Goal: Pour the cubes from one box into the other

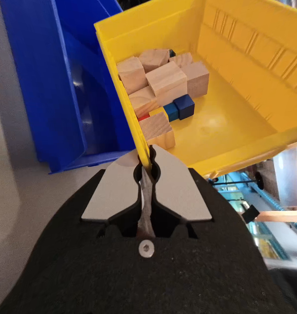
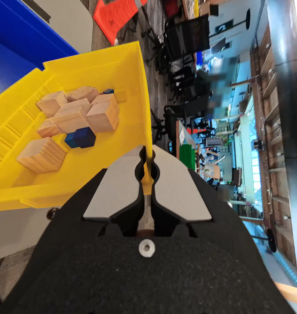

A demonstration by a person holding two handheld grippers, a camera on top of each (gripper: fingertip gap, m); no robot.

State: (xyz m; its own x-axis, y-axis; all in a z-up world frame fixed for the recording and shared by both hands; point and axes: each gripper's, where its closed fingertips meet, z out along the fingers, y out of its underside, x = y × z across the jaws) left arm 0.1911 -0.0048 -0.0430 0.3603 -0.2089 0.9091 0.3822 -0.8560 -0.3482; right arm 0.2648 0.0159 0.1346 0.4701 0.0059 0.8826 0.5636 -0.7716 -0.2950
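A yellow box (image 1: 237, 105) is lifted and tilted toward a blue box (image 1: 47, 85) beside it on the table. Several wooden cubes (image 1: 166, 81) and small blue cubes (image 1: 185, 106) lie piled against the yellow box's lower side wall. My left gripper (image 1: 146, 153) is shut on that wall's rim. In the right wrist view the yellow box (image 2: 96, 169) holds the wooden cubes (image 2: 73, 117) and the blue cubes (image 2: 84, 137). My right gripper (image 2: 148, 149) is shut on the opposite wall's rim. The blue box (image 2: 17, 42) shows at the top left, its inside empty as far as I see.
The boxes are over a pale grey table (image 1: 10, 195). Beyond the table edge is an office floor with black chairs (image 2: 183, 51), a red object (image 2: 115, 18), desks and shelving (image 2: 271, 136). Both views are rolled sideways.
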